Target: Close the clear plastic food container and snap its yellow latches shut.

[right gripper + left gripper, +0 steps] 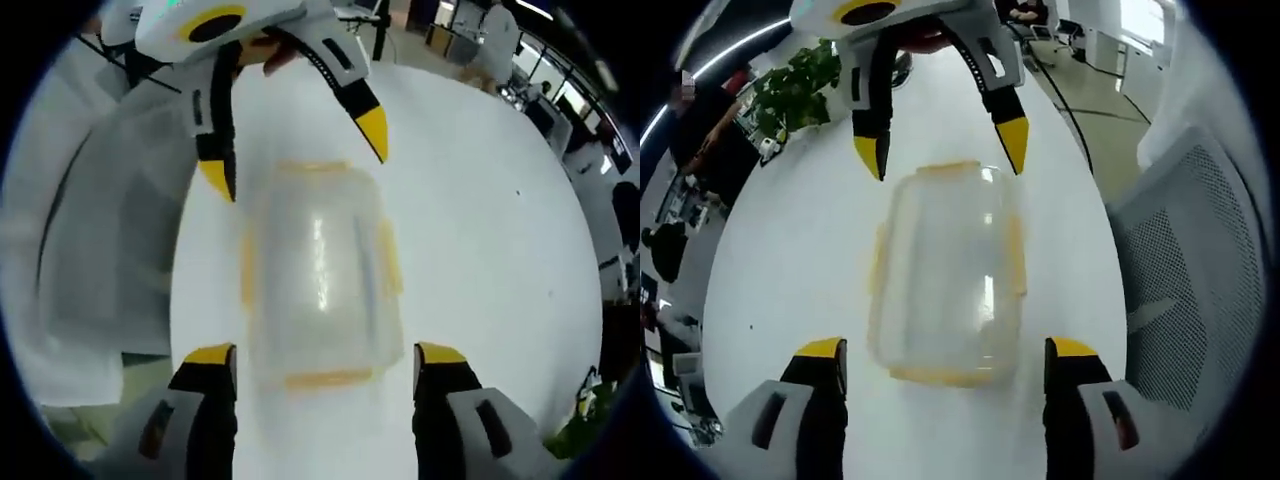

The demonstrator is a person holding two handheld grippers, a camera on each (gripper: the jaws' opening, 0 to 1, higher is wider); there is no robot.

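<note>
An office — white meeting table [790, 260], mesh chair [1200, 290], potted plant [800, 85], desks beyond.

Left gripper [945, 352]: pale grey housings, black jaws capped in yellow, dark slot on each housing. Right gripper [325, 358]: matched build, grey shells, black arms, yellow tips. Seen from opposite side, each carried white-grey body with yellow-ringed black disc on top, plus grey jaw plates bearing dark oblong slots.
</note>
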